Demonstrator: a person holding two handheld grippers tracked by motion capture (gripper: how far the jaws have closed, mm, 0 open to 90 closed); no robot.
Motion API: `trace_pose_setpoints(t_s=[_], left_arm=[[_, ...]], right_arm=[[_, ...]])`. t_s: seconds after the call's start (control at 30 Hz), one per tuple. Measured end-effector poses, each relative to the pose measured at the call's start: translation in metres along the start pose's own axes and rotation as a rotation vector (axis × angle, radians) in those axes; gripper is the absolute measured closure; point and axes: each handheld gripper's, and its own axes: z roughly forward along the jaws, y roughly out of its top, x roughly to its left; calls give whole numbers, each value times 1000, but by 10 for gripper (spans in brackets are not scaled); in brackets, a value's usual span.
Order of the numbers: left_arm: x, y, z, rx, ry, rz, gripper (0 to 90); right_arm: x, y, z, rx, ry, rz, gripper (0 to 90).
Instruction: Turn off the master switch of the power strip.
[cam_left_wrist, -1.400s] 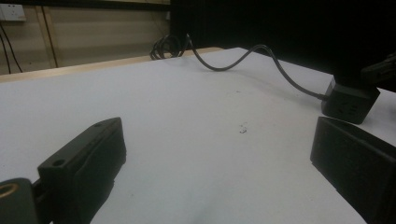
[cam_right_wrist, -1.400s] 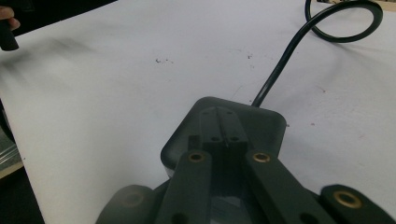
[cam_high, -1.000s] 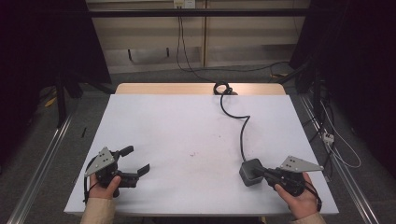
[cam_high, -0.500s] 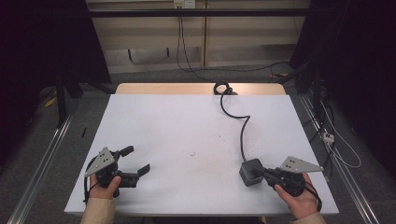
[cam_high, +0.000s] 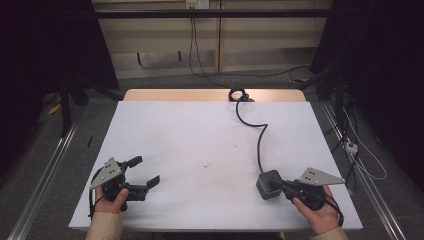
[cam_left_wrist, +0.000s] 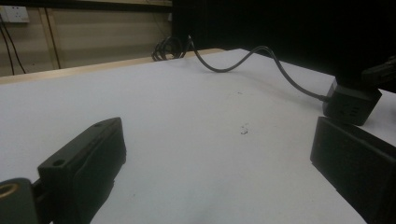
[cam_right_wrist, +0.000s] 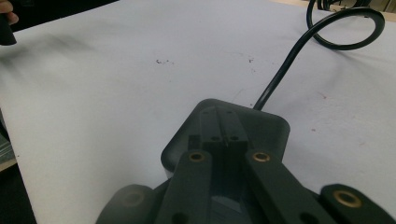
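A dark grey cube-shaped power block (cam_high: 267, 184) sits near the front right of the white table (cam_high: 190, 140). Its black cable (cam_high: 259, 145) snakes to a coil at the far edge. My right gripper (cam_high: 279, 185) is shut, and its tips rest on the block's top. In the right gripper view the two jaws lie pressed together over the block (cam_right_wrist: 268, 128), with the right gripper (cam_right_wrist: 219, 119) holding nothing and the cable (cam_right_wrist: 280, 74) leaving beyond. My left gripper (cam_high: 145, 171) is open at the front left, with only bare table between its jaws. The left gripper (cam_left_wrist: 217, 140) faces the block (cam_left_wrist: 351, 100) and cable (cam_left_wrist: 261, 51).
The cable's coil (cam_high: 238, 94) lies on the wooden strip at the table's far edge. Small dark specks (cam_high: 206, 164) mark the table's middle. Metal rails and loose cables run along the floor on both sides.
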Motion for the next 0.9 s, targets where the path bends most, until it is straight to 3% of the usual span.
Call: trace_pose_setpoints(t_s=[0.9], left_arm=[[1, 0, -2, -3, 2, 1, 30]], right_arm=[[1, 1, 0, 10, -3, -22, 900]])
